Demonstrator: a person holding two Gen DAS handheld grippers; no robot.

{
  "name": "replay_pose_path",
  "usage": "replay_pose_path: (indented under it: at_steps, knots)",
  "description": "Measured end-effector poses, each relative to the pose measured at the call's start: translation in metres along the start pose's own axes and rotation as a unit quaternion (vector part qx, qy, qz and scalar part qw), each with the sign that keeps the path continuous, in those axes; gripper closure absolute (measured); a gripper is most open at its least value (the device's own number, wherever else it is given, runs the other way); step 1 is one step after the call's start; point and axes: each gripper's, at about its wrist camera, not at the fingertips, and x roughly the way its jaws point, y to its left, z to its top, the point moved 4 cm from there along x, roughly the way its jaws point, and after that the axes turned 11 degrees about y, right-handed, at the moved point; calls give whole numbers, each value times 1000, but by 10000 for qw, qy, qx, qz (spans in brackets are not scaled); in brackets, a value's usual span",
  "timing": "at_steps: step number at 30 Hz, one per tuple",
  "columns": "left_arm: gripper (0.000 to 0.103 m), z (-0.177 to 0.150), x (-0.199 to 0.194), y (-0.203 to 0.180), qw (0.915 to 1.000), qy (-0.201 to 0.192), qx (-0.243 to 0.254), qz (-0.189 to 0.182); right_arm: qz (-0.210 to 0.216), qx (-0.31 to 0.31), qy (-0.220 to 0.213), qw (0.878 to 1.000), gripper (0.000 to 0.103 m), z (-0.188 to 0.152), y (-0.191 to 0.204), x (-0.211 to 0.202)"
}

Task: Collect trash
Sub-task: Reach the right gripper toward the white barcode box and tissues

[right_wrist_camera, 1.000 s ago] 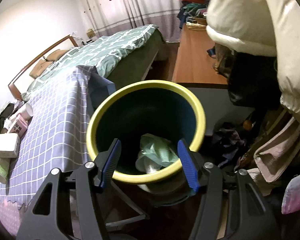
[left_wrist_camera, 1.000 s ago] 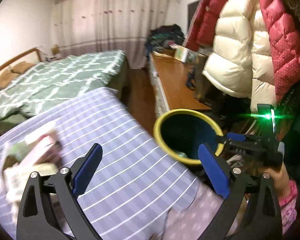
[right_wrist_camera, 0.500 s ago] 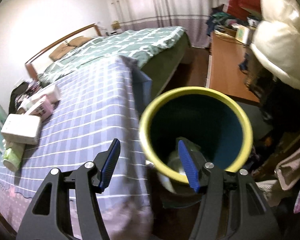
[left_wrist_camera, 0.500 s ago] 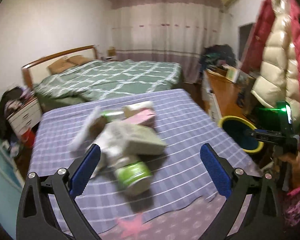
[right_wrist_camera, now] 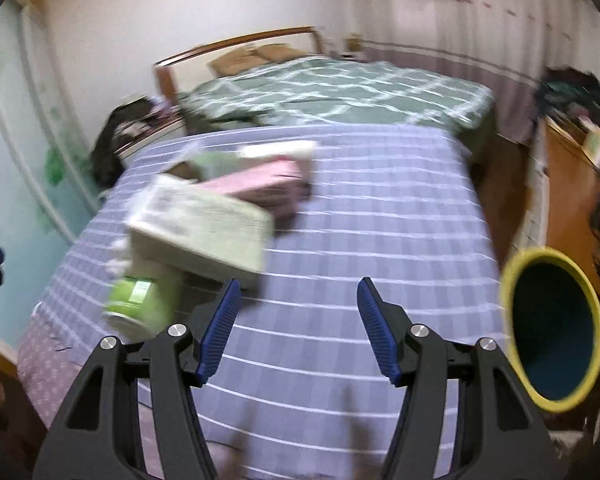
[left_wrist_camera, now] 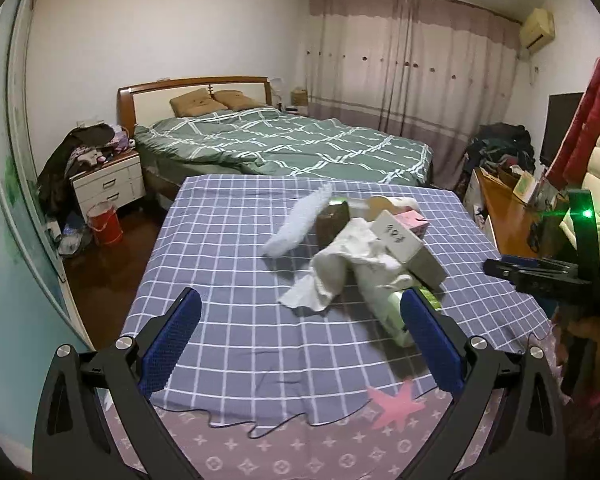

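Trash (left_wrist_camera: pixel 364 252), one pile on the checked cloth (left_wrist_camera: pixel 228 280) of the table: we count a crumpled white tissue (left_wrist_camera: pixel 336 268), grey box (left_wrist_camera: pixel 404 244), pink box (left_wrist_camera: pixel 412 218) and green can (right_wrist_camera: pixel 140 300). Our left gripper (left_wrist_camera: pixel 300 340) stands wide and empty, its right finger (left_wrist_camera: pixel 432 344) just before the can's end. Our right gripper (right_wrist_camera: pixel 298 328) is parted midway, nothing between, over bare cloth beside the pile. Yellow-rimmed bin (right_wrist_camera: pixel 552 332) stands off the table's right edge. Green bed (left_wrist_camera: pixel 284 144) lies beyond.

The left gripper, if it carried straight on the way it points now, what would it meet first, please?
Probably the crumpled white tissue on the checked cloth; the left gripper is open and empty, though depth is uncertain.
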Motion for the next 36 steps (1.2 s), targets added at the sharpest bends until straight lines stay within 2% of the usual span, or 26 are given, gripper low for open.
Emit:
replay_pose_path:
  at_steps: [6,11,17,22,28,34,36]
  knots:
    - [5,-4,-1,15,9999,-19,-139,13,471,-463,53,9978,45,3,70,10]
    - [5,-9,1,24,9998,4,-219,-28,495,-610,248,9966,45,3,98,30]
    - [5,-14,4,29,9995,36,-294,-62,0,-570,-243,9981,45,15,95,17]
    - [5,-15,10,29,9993,83,-336,-122,-268,-761,-329,9962,45,32,102,24]
    - [5,-16,15,25,9993,136,-297,-169,-574,-648,-141,9961,45,48,84,43]
    - [5,-15,22,22,9992,191,-290,-217,-543,-325,36,9980,45,52,47,43]
    - [5,-15,25,22,9991,216,-285,-233,-674,-299,110,9972,45,50,35,42]
